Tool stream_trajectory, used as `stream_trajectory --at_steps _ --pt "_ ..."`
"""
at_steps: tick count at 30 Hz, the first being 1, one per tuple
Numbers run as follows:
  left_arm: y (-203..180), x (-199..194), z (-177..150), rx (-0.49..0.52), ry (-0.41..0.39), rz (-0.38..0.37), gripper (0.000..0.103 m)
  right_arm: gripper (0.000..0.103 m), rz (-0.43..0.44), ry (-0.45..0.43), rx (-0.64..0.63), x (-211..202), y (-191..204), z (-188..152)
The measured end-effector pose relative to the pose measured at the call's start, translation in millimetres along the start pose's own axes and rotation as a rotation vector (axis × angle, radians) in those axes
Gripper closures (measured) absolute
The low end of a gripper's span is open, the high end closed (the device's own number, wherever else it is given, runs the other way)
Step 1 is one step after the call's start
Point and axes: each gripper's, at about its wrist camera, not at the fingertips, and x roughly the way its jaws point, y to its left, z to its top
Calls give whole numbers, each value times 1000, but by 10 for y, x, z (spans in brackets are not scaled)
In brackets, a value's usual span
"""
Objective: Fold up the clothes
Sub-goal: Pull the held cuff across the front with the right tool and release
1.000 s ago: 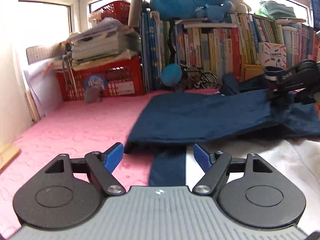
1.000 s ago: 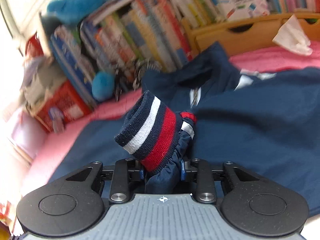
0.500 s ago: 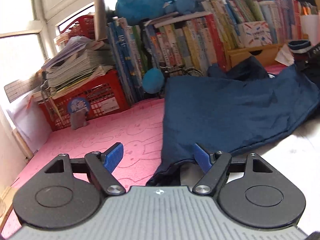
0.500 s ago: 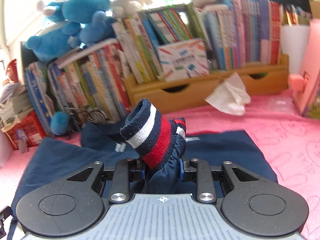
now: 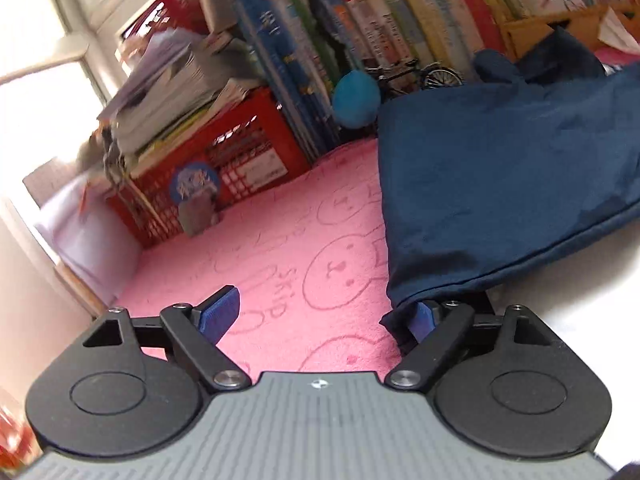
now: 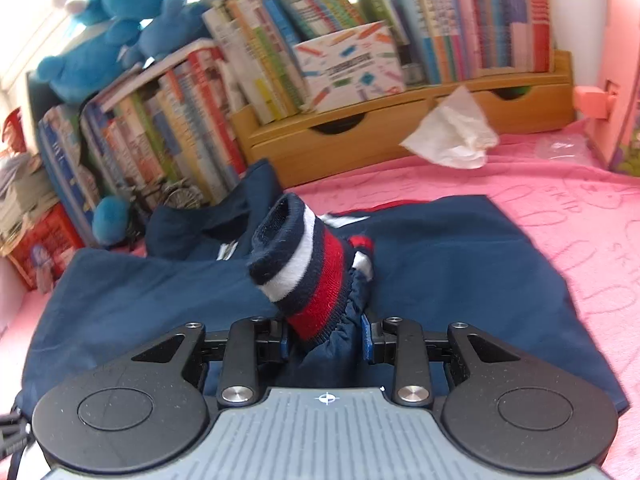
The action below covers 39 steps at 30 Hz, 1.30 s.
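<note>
- Navy garment [image 6: 460, 276] spread on pink mat [image 5: 280, 248], partly folded; sleeve fold pending.
- Right gripper [image 6: 324, 340] clamped on striped cuff [image 6: 308, 268].
- Left gripper [image 5: 320, 316] opening wide, hem corner beside one pad, unpinched.

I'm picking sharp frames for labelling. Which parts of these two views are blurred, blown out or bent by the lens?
Left wrist view: the paper stack on the red crate is smeared, the window and the lower right corner are blown out, and the books lean from fisheye bending. Right wrist view: the striped cuff is sharp, the books at left are slightly soft, and the top left is overexposed.
</note>
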Motion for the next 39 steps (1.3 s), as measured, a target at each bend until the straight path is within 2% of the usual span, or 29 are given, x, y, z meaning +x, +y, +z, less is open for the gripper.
stream_trajectory --at_steps 2,4,6,7,9,10,11,12,13,15,17,20,21,22,23,26,28,29,33,35,36,39 --pt "101 -71 -33 5 -13 -38 9 70 -1 -3 1 43 11 -44" --pt "208 -227 -65 80 -45 -111 8 70 -5 -9 1 87 19 -90" --pt "320 -406 -74 148 -75 -110 7 70 3 -13 16 110 -2 -122" --pt "381 -492 -36 156 -91 -79 7 69 17 -15 35 106 -33 -128" --pt "507 -661 122 85 -102 -21 8 69 41 -18 70 106 -88 -131" --pt "572 -774 250 -6 -117 -28 8 69 50 -19 83 110 -108 -130" --pt "617 -892 379 -96 -164 -97 8 68 59 -20 96 114 -128 -128" --pt "624 -1006 480 -169 -227 -202 6 68 65 -20 104 116 -142 -125" --pt "554 -1073 573 -207 -275 -290 4 68 70 -20 111 119 -153 -123" --pt "233 -1042 779 -202 -297 -343 2 68 83 -21 129 122 -183 -120" --pt "-192 -786 919 -168 -241 -326 7 68 102 -23 154 125 -227 -120" --pt "-677 -153 1005 -148 -68 -321 28 64 164 -31 219 122 -343 -142" --pt "-785 29 994 -143 -17 -305 36 59 204 -39 257 113 -409 -164" --pt "-838 191 978 -144 22 -272 36 53 236 -50 283 94 -463 -184" --pt "-830 292 950 -153 28 -242 35 52 248 -62 291 71 -485 -195" --pt "-610 581 818 -179 70 -49 35 44 242 -71 268 59 -454 -180" --pt "-384 776 711 -211 133 55 28 43 246 -65 257 71 -442 -164" --pt "-274 813 662 -231 144 92 21 42 249 -68 251 64 -439 -159" --pt "-20 845 592 -198 202 201 22 20 245 -115 215 -23 -399 -153" --pt "59 748 627 -220 170 184 22 15 226 -154 199 -89 -376 -160" --pt "78 658 665 -244 129 157 22 12 214 -173 195 -119 -366 -163" --pt "31 442 833 -273 27 39 22 1 143 -255 209 -222 -369 -193"
